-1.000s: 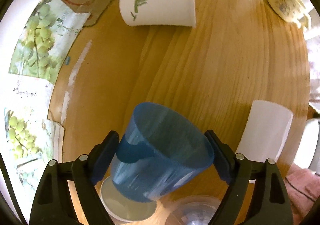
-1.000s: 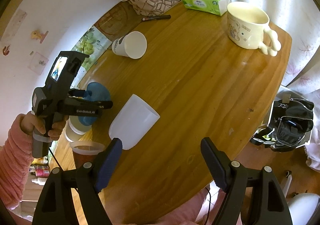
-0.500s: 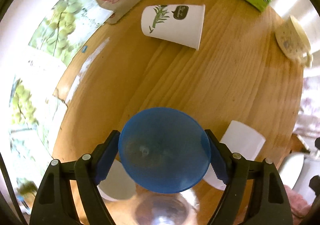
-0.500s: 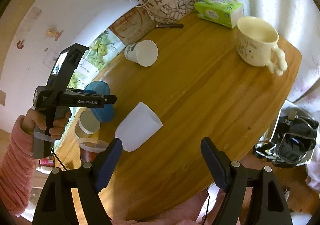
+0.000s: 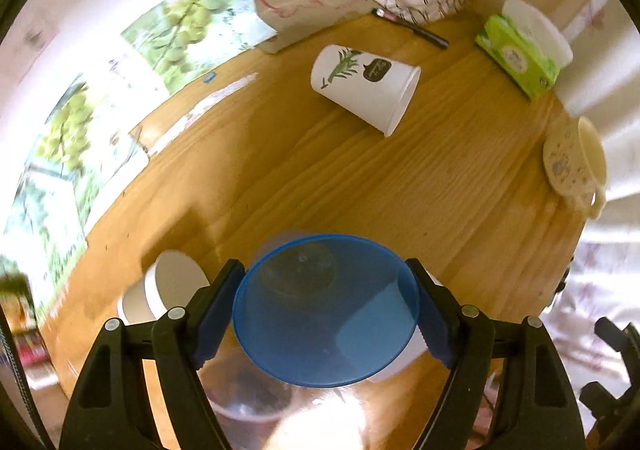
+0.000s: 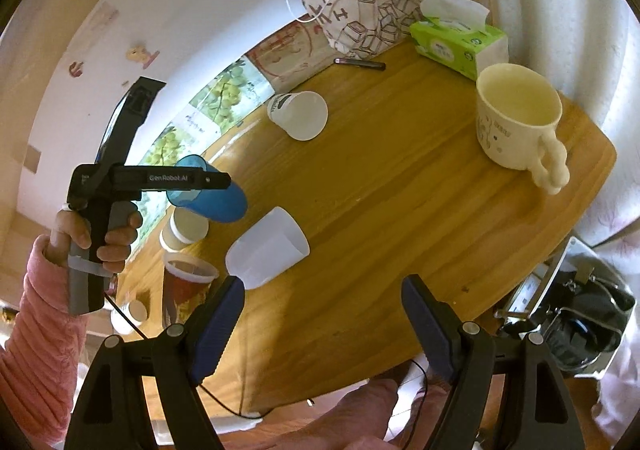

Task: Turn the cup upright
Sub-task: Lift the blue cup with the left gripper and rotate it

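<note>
My left gripper [image 5: 326,310] is shut on a translucent blue plastic cup [image 5: 328,314], held in the air above the wooden table [image 5: 400,190] with its mouth facing the camera. In the right wrist view the blue cup [image 6: 216,200] lies roughly sideways in the left gripper [image 6: 208,186], above the table's left side. My right gripper [image 6: 320,314] is open and empty near the table's front edge. A white plastic cup [image 6: 268,248] lies on its side just beyond it. A printed paper cup [image 5: 366,84] lies on its side further back.
A paper cup [image 6: 186,228] stands upright under the blue cup, with a clear cup of dark drink [image 6: 186,282] beside it. A cream mug [image 6: 516,122], a green tissue box [image 6: 460,40], a pen [image 6: 360,63] and a printed bag [image 6: 368,18] stand at the back and right.
The left gripper has lifted the blue cup and turned it from rim-down tilted to mouth facing the camera. The right gripper stayed open, drifting slightly.
</note>
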`<state>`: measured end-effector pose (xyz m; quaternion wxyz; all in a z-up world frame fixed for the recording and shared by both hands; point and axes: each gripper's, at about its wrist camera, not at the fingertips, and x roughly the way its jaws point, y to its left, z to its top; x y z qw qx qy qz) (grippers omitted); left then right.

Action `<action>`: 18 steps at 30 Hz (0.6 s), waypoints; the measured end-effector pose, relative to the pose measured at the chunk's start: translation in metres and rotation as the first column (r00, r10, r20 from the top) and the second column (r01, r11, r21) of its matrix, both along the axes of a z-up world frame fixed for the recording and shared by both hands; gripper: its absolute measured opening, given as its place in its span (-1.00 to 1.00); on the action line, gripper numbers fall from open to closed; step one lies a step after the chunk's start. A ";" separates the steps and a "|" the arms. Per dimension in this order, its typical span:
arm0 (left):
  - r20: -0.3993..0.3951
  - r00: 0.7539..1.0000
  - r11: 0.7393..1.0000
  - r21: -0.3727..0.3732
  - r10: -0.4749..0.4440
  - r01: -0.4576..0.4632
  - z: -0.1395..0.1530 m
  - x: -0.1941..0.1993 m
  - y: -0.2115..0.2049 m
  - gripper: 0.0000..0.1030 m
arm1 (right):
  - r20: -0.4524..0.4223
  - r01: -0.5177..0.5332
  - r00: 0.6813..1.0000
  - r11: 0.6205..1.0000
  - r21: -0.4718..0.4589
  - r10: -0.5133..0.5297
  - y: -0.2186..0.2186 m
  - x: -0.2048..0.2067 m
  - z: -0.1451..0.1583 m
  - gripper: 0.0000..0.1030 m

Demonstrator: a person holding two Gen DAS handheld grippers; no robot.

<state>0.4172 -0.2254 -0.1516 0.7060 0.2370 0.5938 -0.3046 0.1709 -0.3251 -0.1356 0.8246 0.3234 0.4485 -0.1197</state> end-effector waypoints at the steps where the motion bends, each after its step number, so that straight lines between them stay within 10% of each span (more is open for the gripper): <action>1: 0.002 1.000 1.000 -0.013 0.016 -0.016 0.003 -0.003 0.003 0.60 | 0.005 -0.011 1.000 1.000 0.001 0.011 -0.002 -0.002 0.001 0.58; 18: -0.026 0.978 0.958 -0.199 0.207 -0.208 0.035 -0.082 0.059 0.60 | 0.091 -0.173 0.981 0.985 0.015 0.171 -0.004 -0.009 0.014 0.58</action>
